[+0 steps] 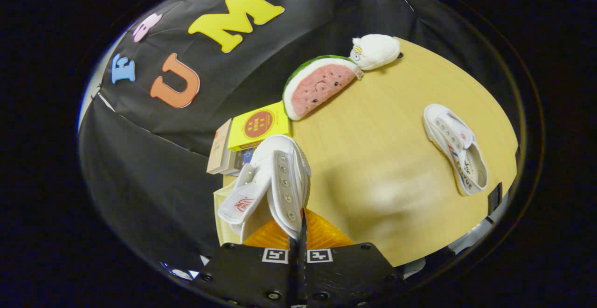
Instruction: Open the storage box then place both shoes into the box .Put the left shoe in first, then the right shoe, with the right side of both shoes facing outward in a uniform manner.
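My gripper (302, 227) is shut on a white canvas shoe (275, 182), both fingers pinching the eyelet edge of its upper. The shoe hangs lifted just ahead of the fingers with its tongue flopped to one side. Beneath and partly hidden by it is a pale cream edge (219, 207), possibly the storage box; I cannot tell whether it is open. The second white shoe (454, 154) lies on its side on the wooden table (382, 126), far off to the right of the fingers.
Beyond the held shoe a yellow carton (259, 125) rests on a tan box (220, 149). Further back lie a watermelon-slice plush (317, 86) and a white plush toy (375, 51). The black cloth wall closes the back and left.
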Motion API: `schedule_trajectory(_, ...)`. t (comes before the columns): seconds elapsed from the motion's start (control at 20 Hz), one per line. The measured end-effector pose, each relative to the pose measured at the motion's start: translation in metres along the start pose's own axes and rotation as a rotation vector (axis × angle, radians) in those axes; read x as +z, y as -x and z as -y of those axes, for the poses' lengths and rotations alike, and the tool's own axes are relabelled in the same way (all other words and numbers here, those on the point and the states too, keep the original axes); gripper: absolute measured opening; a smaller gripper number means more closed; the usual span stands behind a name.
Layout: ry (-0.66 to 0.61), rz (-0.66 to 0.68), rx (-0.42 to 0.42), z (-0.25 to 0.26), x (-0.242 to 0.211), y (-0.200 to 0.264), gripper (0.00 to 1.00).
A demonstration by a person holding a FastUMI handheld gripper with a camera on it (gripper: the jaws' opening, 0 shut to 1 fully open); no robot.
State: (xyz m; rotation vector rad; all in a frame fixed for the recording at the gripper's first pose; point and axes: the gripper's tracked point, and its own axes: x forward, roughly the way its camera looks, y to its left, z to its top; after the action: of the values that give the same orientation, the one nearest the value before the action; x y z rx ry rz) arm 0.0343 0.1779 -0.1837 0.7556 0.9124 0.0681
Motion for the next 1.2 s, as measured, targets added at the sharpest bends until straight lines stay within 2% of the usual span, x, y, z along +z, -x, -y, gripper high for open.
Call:
schedule_trajectory(0.25, 0.021, -0.018, 0.067, -0.099, -0.036, -0.028, 0.00)
schedule_trajectory(0.5, -0.019, -0.082, 0.074, -0.147, -0.089, -0.080, 0.00)
schedule_trajectory(0.8, -0.001, -0.086, -0.008, -0.147, -0.126, -0.122, 0.00)
schedule_trajectory(1.05, 0.013, -0.072, -0.065, -0.133, -0.140, -0.149, 0.00)
schedule_trajectory(1.2, 0.068, -0.035, -0.085, -0.131, -0.141, -0.163, 0.00)
